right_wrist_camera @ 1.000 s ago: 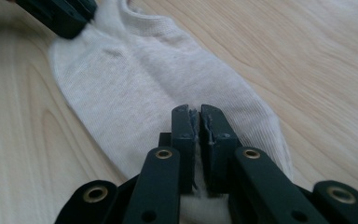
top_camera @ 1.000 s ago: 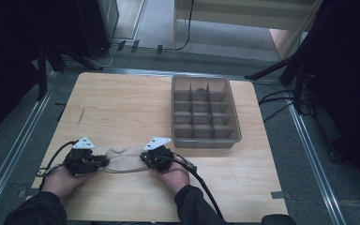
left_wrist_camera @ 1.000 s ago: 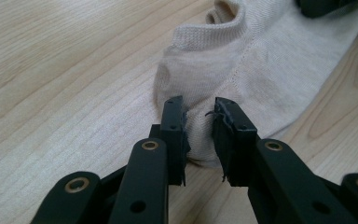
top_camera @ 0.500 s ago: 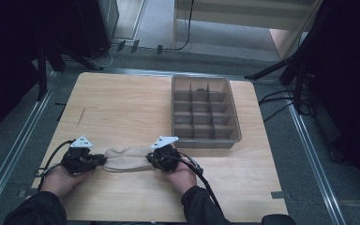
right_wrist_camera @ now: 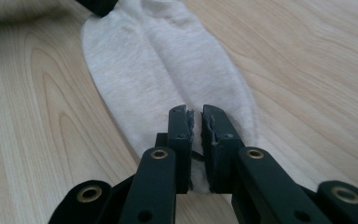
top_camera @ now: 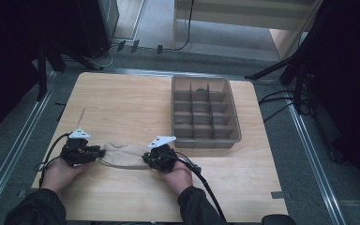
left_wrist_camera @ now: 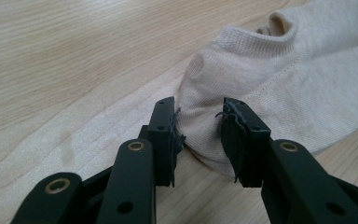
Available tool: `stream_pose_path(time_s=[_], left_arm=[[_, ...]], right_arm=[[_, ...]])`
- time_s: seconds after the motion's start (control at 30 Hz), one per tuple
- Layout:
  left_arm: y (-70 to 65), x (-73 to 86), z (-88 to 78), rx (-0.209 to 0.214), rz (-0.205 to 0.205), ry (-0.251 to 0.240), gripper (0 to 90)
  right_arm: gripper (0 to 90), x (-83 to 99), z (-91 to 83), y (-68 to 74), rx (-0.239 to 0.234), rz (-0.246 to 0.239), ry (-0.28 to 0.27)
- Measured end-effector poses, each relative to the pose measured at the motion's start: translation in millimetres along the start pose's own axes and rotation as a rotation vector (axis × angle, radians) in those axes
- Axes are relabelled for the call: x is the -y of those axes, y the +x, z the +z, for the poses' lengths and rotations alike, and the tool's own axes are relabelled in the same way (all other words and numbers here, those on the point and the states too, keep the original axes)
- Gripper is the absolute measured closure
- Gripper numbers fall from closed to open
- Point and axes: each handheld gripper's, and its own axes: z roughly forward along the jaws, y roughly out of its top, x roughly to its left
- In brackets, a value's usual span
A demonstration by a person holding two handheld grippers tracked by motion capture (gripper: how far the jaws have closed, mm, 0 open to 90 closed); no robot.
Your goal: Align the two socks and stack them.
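Beige sock [left_wrist_camera: 279, 93]: cuff faces left claw [left_wrist_camera: 198, 135].

Left hand [top_camera: 58, 172]: low at the near left, forearm coming in from the near edge.
Left gripper [left_wrist_camera: 198, 133]: level, pointing inward; jaws have just been opening and stand apart, pads off.
Right hand [top_camera: 178, 176]: low beside it.
Right gripper [right_wrist_camera: 195, 140]: pointing toward the left one, jaws nearly together, pinching.

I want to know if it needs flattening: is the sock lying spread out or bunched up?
Spread out. The sock lies flat and lengthwise on the table between the left gripper and right gripper.
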Motion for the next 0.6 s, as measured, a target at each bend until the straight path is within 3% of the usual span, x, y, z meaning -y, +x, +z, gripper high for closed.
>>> stream_pose_path(time_s=[0.17,0.3,0.6], left_arm=[[3.1,0.7,-9.4,0.002,-0.039,-0.057,63.9],[2.0,1.2,-9.1,0.006,-0.073,-0.065,59.2],[-5.6,0.6,1.2,0.012,-0.043,-0.016,52.4]], right_arm=[[82.4,1.2,6.3,7.4,0.002,0.002,-0.008],[81.3,-1.5,3.8,6.9,0.003,0.012,-0.009],[78.5,-1.7,-9.9,1.8,0.005,0.007,-0.010]])
